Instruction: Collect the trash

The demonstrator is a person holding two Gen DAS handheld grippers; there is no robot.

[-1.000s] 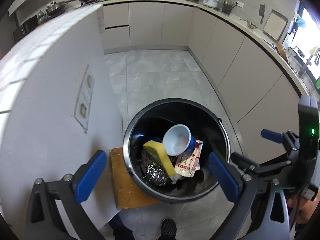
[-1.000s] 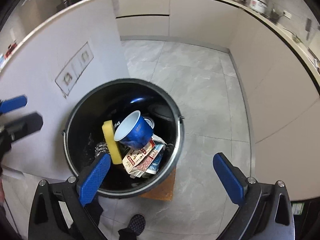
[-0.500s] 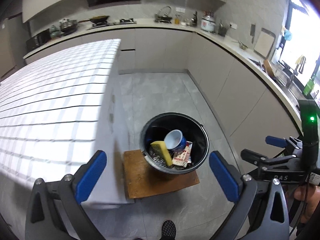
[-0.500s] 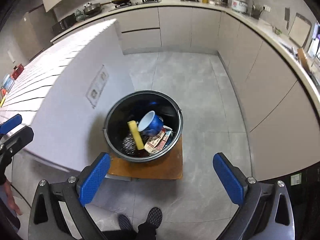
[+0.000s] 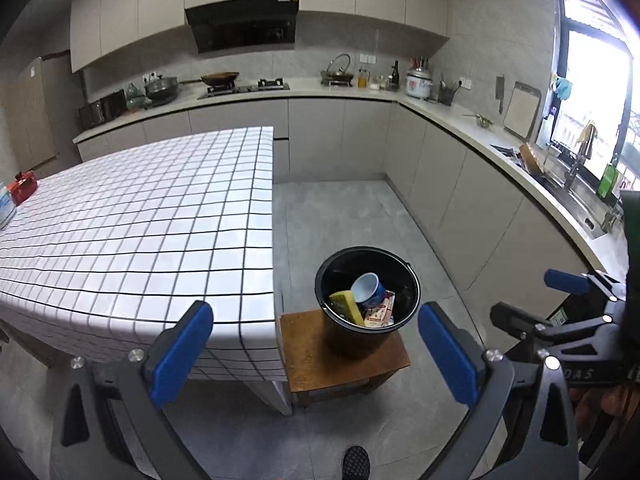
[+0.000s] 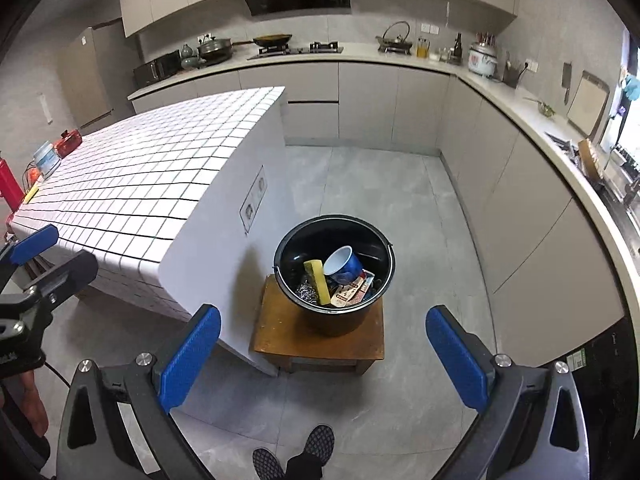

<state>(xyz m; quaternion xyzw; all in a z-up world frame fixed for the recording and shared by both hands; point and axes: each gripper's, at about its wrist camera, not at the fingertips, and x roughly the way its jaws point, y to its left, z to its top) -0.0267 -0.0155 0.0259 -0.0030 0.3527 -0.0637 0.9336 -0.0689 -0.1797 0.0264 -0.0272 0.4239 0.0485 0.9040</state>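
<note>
Spread wide and empty, the left gripper (image 5: 314, 350) hangs well above the black bucket (image 5: 367, 294) on the wooden stool (image 5: 344, 356); the tiled counter (image 5: 140, 232) shows no loose trash nearby.

From the right wrist, the right gripper (image 6: 322, 354) is likewise spread and empty. Blue cup (image 6: 343, 265), yellow sponge (image 6: 318, 282), steel scourer (image 6: 306, 292) and wrappers (image 6: 352, 290) lie inside the bucket. Collecting looks done; scan the counter's far end before finishing.

I see a black round bucket (image 6: 334, 280) upright on a low wooden stool (image 6: 280, 336) | inside it: blue cup (image 6: 343, 265) tipped on its side, yellow sponge (image 6: 317, 282) on edge, steel scourer (image 6: 306, 292), printed wrappers (image 6: 352, 291)
</note>
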